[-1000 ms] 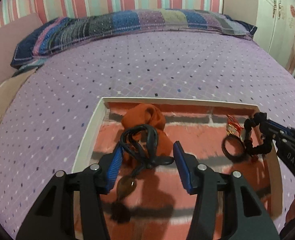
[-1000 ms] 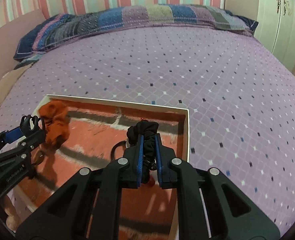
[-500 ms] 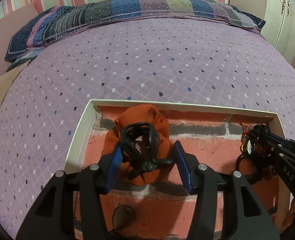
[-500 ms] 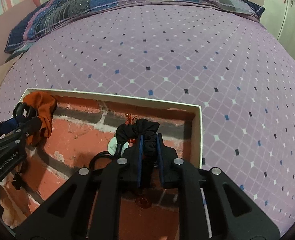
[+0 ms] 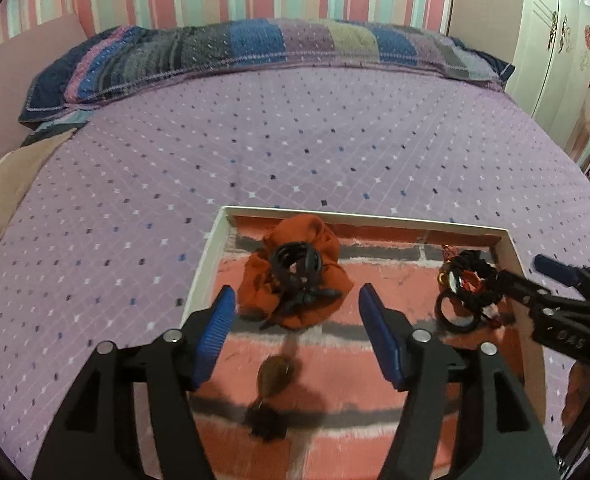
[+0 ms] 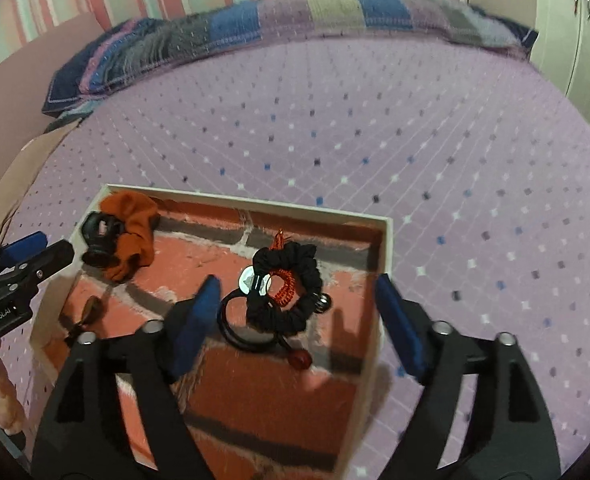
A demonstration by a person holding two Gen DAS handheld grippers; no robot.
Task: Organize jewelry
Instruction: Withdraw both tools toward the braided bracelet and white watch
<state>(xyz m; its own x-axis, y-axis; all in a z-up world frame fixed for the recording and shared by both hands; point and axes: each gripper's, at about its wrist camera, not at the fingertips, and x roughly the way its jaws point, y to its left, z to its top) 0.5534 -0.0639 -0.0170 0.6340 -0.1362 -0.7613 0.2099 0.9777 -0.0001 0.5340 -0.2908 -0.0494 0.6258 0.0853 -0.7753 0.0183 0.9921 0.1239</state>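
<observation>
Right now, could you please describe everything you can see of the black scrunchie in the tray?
The black scrunchie is a ruched fabric ring lying flat on the brick-patterned floor of the white-walled tray, near its right wall. It rests among a red-orange woven piece, a thin black ring and silvery bits. Nothing grips it: it lies free.

Tray (image 5: 205, 264) walls hem access; above open; bedspread (image 5: 295, 140) around bare.

Tray (image 5: 205, 256) on bed (image 5: 295, 140), cloth scrunchie (image 5: 295, 276) in its far left corner, dark scrunchie (image 6: 291, 280) far right, pillow (image 5: 255, 48) behind.
</observation>
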